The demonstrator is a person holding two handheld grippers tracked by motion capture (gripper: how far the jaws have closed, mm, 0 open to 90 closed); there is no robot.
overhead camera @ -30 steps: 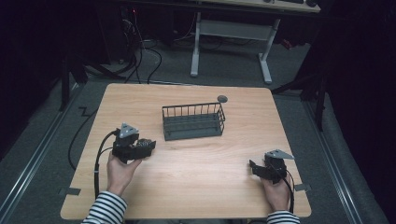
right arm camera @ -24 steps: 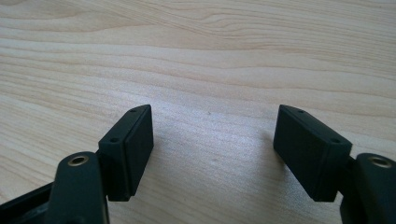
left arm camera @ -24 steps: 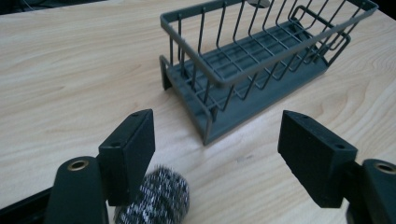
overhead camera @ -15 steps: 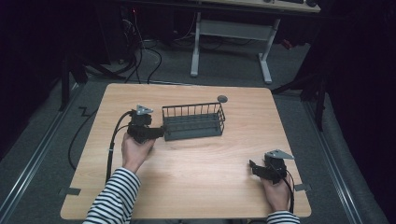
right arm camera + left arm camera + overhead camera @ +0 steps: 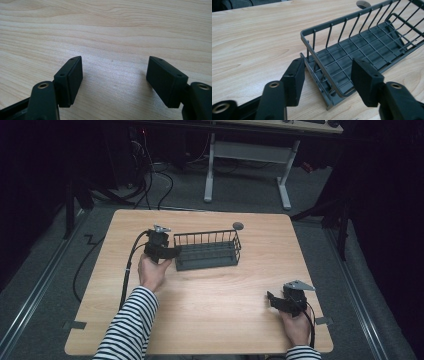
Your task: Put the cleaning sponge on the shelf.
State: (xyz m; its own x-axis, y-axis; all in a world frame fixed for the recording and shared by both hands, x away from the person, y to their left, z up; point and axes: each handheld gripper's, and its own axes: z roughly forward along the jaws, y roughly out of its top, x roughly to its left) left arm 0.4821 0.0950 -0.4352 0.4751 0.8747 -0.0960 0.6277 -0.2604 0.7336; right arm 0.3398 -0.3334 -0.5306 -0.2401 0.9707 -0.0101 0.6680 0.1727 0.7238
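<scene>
A dark grey wire basket (image 5: pixel 207 251) stands near the middle of the wooden table (image 5: pixel 250 285), with nothing inside it. My left gripper (image 5: pixel 172 254) is at the basket's left end. In the left gripper view its jaws stand wide open on either side of the basket's near corner (image 5: pixel 325 82), and the gripper (image 5: pixel 327 75) is not closed on the wire. My right gripper (image 5: pixel 272 299) rests low over bare wood at the front right, held by a hand. It is open (image 5: pixel 115 77) with nothing between its fingers.
A small grey round disc (image 5: pixel 238 225) lies on the table just behind the basket's right end. Cables trail from both grippers, the left one looping over the table's left side. A desk frame (image 5: pixel 247 167) stands on the floor beyond the table.
My left gripper has moved forward and to the right, from the table's left front area up to the basket's left end. The right gripper has stayed put.
</scene>
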